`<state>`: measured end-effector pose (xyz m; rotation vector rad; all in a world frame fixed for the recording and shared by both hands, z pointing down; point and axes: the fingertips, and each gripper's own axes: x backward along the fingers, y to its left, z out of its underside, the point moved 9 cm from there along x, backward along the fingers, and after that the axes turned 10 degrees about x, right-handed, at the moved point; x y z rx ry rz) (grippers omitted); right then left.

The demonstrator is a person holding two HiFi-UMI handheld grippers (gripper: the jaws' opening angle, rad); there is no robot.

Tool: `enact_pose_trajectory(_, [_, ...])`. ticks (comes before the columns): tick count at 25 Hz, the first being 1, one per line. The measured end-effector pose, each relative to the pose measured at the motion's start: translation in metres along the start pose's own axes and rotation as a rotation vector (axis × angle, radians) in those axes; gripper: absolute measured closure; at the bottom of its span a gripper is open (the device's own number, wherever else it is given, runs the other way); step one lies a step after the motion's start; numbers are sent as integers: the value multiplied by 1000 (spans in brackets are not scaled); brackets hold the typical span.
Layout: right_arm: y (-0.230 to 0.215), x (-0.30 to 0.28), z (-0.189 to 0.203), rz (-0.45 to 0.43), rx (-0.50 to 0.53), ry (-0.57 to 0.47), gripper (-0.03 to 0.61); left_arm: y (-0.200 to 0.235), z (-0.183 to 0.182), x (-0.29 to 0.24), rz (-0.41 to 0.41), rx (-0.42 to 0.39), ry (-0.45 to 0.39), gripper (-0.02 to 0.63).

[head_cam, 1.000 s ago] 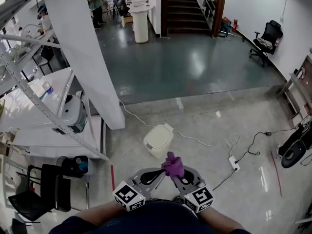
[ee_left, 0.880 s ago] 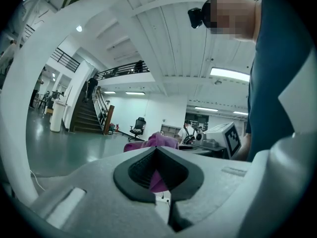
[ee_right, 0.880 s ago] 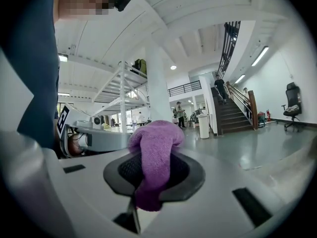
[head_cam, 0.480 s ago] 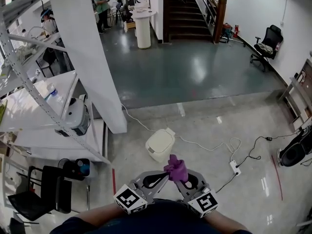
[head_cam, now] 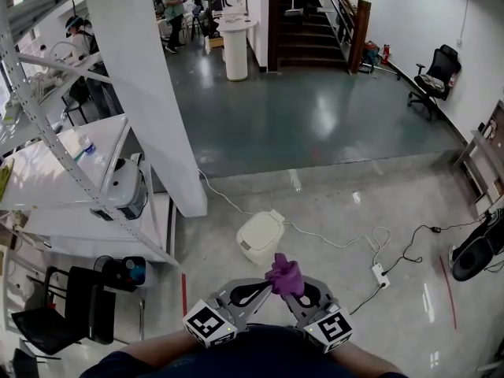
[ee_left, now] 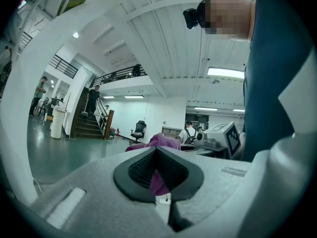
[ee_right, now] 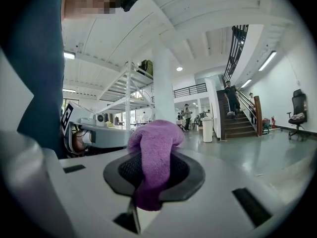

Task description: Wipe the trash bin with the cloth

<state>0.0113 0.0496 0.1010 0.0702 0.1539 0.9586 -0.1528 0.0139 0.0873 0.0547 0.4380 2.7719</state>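
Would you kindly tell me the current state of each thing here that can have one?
trash bin: upright, lid closed, nothing touching it.
cloth: bunched up, held in the air away from the bin.
left gripper: shut on the cloth.
right gripper: shut on the cloth.

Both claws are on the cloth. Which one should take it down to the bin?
Right, probably. The right claw grips the cloth with a thick fold sticking out past its tips; the left claw pinches only a thin edge. The bin stands ahead of both.
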Motion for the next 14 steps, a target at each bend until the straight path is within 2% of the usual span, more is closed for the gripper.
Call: enact_pose_trajectory(14, [-9, -3, 7, 7, -9, 12, 500, 7, 0, -5, -3, -7, 12, 615])
